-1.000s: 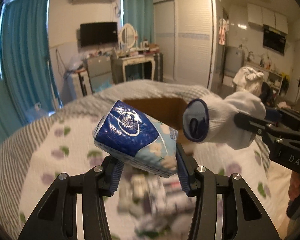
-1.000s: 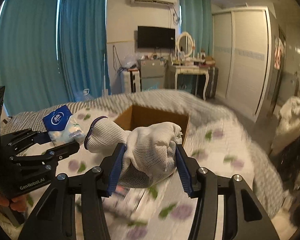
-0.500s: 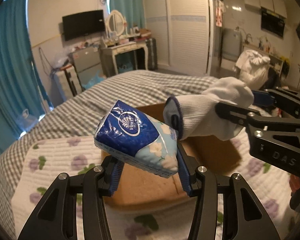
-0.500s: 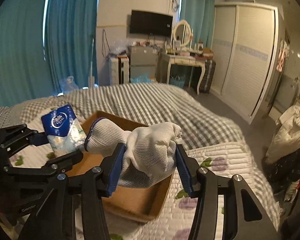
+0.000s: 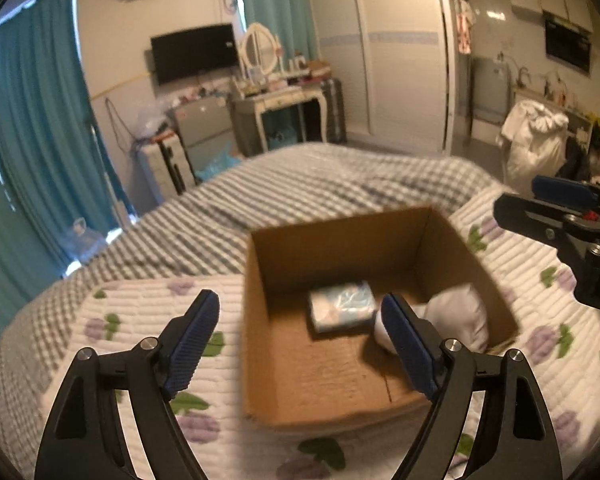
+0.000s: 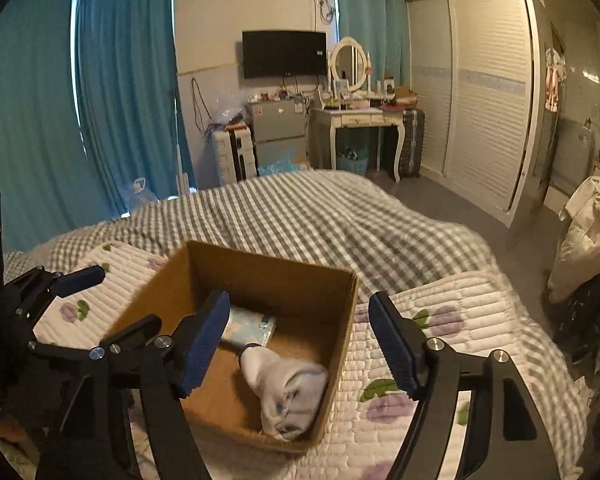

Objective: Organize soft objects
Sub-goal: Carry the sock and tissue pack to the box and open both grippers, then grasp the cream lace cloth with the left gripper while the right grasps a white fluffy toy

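Dropped: blue-and-white tissue pack [image 5: 342, 307] and white knitted glove [image 6: 286, 386] now inside brown cardboard box [image 5: 256, 320], left gripper [image 5: 300, 332] and right gripper [image 6: 296, 340] jaws opening, empty; low withdrawal might snag the rim.

dim warm indoor light, motion-blurred bedding, strong fisheye bending and dark corners.
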Motion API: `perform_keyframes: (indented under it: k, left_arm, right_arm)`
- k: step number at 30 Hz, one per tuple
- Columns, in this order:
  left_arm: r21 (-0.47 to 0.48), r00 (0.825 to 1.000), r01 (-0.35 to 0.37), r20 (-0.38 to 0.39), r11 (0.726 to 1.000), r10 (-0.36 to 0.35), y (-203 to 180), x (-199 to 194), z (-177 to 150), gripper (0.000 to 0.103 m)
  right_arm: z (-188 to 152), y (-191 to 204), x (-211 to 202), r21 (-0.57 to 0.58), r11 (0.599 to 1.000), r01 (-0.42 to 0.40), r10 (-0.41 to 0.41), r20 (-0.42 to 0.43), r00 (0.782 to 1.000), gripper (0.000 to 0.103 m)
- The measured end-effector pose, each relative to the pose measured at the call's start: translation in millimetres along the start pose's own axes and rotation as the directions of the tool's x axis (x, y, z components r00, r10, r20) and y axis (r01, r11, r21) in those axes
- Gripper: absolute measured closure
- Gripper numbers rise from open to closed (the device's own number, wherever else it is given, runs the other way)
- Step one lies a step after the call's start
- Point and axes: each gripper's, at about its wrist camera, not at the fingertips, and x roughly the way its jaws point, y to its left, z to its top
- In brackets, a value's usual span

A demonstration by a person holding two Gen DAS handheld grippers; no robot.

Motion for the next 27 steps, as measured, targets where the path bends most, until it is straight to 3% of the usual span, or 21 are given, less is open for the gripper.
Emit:
perform_keyframes:
  k: [5, 7, 9, 15, 18, 22, 27]
  left_arm:
    - [-0.016, 0.990, -0.044, 0.134, 0.999, 0.046, 4.6, -91.4, 12.1, 0.018]
    - [-0.025, 0.976, -0.060, 0.209, 0.998, 0.064, 5.6, -139.8, 13.7, 0.018]
    - [-0.036, 0.962, -0.075, 0.262, 0.997, 0.082, 7.4, -181.1, 13.3, 0.005]
    - [-0.039, 0.927, -0.082, 0.363, 0.996, 0.091, 14.6, -264.1, -2.8, 0.004]
    - [-0.034, 0.932, -0.076, 0.354, 0.997, 0.083, 16.0, -284.2, -21.2, 0.004]
    - [-0.051, 0.952, -0.069, 0.296, 0.996, 0.081, 18.5, -281.6, -48.6, 0.004]
    - [-0.134, 0.978, -0.063, 0.191, 0.989, 0.088, 25.9, -259.0, -91.1, 0.004]
  right_arm:
    - [12.2, 13.7, -80.2, -0.070, 0.997, 0.019, -0.016, 0.043, 0.999, 0.027]
    - [15.0, 21.4, -118.3, -0.107, 0.994, 0.024, -0.017, 0.066, 0.998, 0.027]
    - [14.7, 29.1, -157.0, -0.134, 0.991, 0.028, -0.015, 0.094, 0.995, 0.026]
    - [0.4, 49.9, -252.3, -0.183, 0.983, 0.021, 0.006, 0.144, 0.990, 0.009]
    - [-13.9, 60.0, -282.7, -0.192, 0.981, 0.014, 0.016, 0.152, 0.988, 0.000]
    - [-46.6, 74.3, -300.1, -0.222, 0.974, 0.033, 0.003, 0.159, 0.987, 0.000]
    - [-100.0, 88.1, -281.3, -0.225, 0.974, 0.030, 0.001, 0.135, 0.991, 0.000]
